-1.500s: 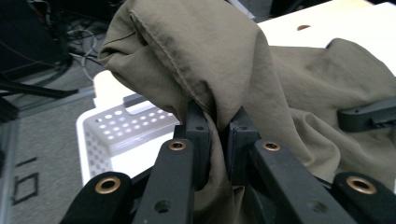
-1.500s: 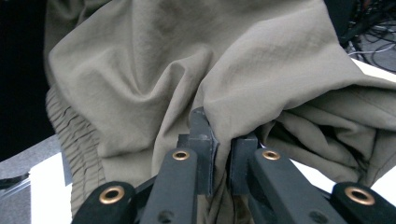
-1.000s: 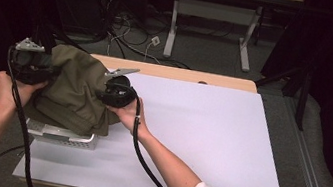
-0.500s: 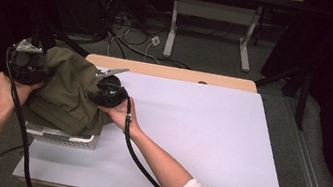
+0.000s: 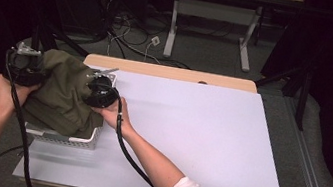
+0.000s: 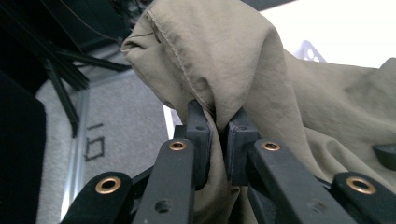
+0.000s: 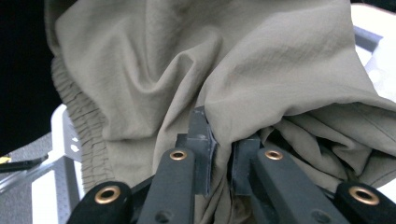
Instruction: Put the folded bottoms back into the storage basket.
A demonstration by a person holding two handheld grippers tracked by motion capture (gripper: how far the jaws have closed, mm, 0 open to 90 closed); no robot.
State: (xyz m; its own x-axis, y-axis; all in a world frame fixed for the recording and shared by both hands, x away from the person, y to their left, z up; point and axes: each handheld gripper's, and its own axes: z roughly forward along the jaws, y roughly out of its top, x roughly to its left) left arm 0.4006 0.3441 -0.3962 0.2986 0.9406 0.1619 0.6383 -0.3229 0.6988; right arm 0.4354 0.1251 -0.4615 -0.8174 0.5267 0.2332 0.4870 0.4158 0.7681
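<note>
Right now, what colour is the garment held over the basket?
Olive green garment; the high view shows it best.

An olive-green garment (image 5: 65, 95) is hanging bunched over a white perforated basket (image 5: 66, 137) at the table's left edge — its lower folds are sagging into the basket while its upper part is bulging above the rim. The cloth is crumpled, with a stitched seam and a gathered elastic band showing — and it is being pinched at two opposite sides.
</note>
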